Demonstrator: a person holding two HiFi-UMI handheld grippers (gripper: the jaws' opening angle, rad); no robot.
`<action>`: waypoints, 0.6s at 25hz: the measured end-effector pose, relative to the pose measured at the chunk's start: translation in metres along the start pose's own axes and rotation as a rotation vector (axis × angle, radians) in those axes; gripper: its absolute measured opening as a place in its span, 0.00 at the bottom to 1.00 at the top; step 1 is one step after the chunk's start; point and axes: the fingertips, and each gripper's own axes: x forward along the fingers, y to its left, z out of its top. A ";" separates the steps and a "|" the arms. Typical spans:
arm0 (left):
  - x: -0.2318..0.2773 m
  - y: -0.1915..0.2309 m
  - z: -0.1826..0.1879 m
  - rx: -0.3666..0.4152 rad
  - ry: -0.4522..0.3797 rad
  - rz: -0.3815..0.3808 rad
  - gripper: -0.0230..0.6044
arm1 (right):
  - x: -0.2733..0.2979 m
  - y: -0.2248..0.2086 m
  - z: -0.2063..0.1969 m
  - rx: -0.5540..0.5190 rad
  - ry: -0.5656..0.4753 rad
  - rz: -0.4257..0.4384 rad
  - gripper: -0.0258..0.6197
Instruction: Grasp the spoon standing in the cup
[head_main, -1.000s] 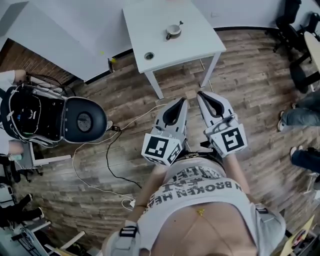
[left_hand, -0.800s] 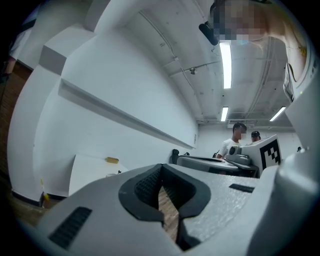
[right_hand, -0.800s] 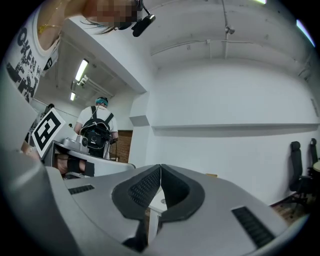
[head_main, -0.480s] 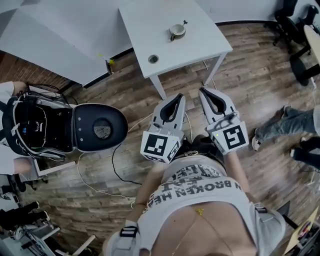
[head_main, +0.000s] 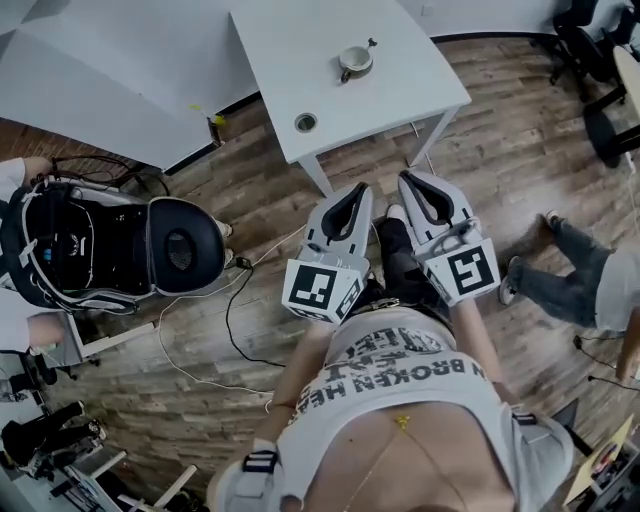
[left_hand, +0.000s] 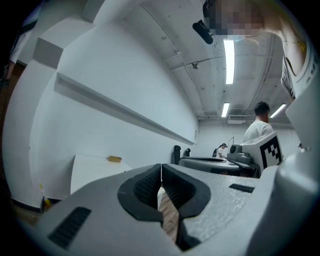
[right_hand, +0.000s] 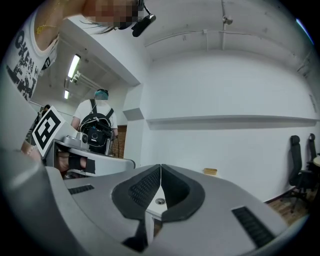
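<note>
Spoon (head_main: 368, 46) in cup (head_main: 352, 62) — untouched

A spoon (head_main: 369, 45) stands in a cup (head_main: 352, 63) on the bench (head_main: 290, 50), well ahead of the left gripper (head_main: 356, 190) and right gripper (head_main: 411, 180), side by side; a chair (head_main: 185, 248) stands left.

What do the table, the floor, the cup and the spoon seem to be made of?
Table: smooth matte white top, probably laminate or painted board.
Floor: wood or wood-look planks, with grain and seams visible.
Cup: pale grey with slight sheen, perhaps metal or ceramic; too small to decide.
Spoon: only a thin dark handle shows; material unclear.
</note>
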 end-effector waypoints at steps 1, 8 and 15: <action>0.009 0.005 0.001 0.001 0.000 0.004 0.03 | 0.008 -0.008 0.000 0.001 -0.005 0.005 0.05; 0.086 0.040 0.021 0.012 -0.009 0.042 0.03 | 0.072 -0.072 0.006 -0.003 -0.026 0.067 0.05; 0.184 0.121 0.043 -0.022 0.007 0.099 0.03 | 0.181 -0.144 0.010 0.002 -0.004 0.130 0.05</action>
